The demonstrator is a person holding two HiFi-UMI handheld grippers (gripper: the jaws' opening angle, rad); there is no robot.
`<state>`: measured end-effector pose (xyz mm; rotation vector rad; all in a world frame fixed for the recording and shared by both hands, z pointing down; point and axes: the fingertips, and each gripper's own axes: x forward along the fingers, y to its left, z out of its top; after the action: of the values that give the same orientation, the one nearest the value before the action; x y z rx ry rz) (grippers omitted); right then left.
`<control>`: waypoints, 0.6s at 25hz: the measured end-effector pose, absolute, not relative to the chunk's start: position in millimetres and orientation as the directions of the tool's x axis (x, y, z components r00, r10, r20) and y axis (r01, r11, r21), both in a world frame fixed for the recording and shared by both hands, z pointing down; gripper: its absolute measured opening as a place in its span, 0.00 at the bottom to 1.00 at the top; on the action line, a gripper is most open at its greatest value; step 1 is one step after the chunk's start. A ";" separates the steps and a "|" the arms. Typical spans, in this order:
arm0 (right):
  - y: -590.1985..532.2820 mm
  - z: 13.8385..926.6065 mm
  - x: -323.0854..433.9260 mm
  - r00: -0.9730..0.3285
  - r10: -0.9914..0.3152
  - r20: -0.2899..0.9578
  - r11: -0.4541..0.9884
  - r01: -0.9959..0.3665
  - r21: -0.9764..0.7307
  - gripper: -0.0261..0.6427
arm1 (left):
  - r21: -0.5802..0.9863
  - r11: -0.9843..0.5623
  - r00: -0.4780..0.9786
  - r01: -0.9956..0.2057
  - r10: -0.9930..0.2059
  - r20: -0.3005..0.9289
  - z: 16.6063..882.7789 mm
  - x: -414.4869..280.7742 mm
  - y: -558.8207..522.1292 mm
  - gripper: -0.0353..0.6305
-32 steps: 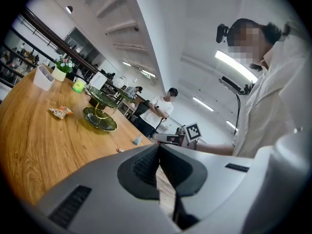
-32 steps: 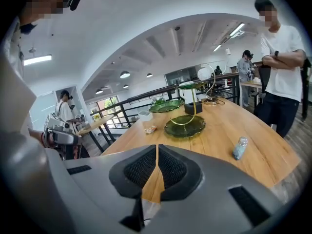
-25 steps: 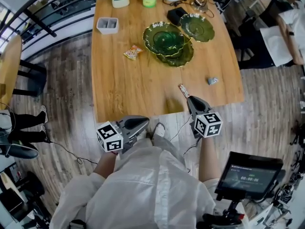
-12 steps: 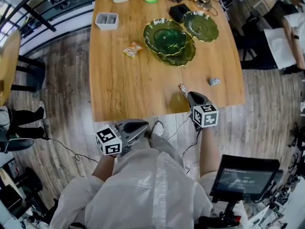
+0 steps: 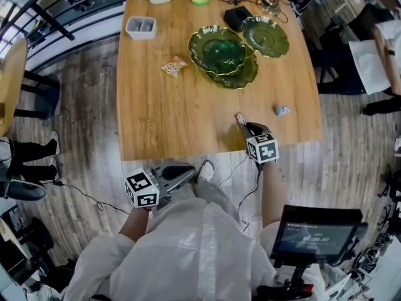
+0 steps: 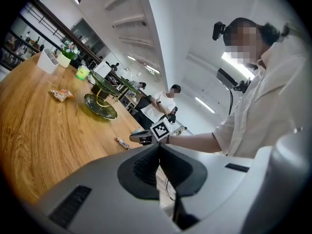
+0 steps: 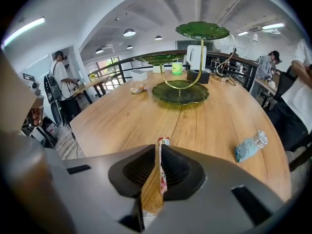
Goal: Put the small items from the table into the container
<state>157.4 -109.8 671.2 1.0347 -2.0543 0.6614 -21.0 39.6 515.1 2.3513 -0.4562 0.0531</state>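
Head view: my left tool (image 5: pixel 187 172) hangs off the counter's (image 5: pixel 156 118) near edge, lower left of centre. My right tool (image 5: pixel 246 126) points down at the red sachet (image 5: pixel 239 117) lying right of centre. The white container (image 5: pixel 141 27) sits at the upper left.

Left gripper view: the tool's jaws are together, with nothing between them.

Right gripper view: the jaws are opening, a narrow gap so far. The sachet shows in that gap, flat on the wood, not gripped.

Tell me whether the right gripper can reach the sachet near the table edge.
Probably yes. The sachet lies on the table just ahead of the right gripper, in line with its jaws, nothing blocking. The jaws are opening with nothing held between them; the gap likely must widen.
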 end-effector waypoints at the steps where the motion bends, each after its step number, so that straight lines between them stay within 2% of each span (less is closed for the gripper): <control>1: -111.4 673.4 158.6 -0.397 -0.459 0.795 0.543 -0.833 -0.103 0.07 | 0.660 -0.670 0.937 -0.339 -0.308 0.167 515.6 -21.1 40.3 0.06; 7: -112.2 684.2 157.7 -0.347 -0.442 0.827 0.614 -0.789 -0.003 0.07 | 0.670 -0.668 0.941 -0.323 -0.299 0.156 516.3 -18.1 44.7 0.06; 15: -112.3 692.8 159.5 -0.342 -0.414 0.844 0.589 -0.807 -0.037 0.07 | 0.682 -0.662 0.945 -0.311 -0.293 0.146 516.3 -20.2 44.5 0.06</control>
<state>159.5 -112.3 692.8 0.9736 -1.9665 0.5825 -20.2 44.5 516.3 2.3320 -0.4234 0.0304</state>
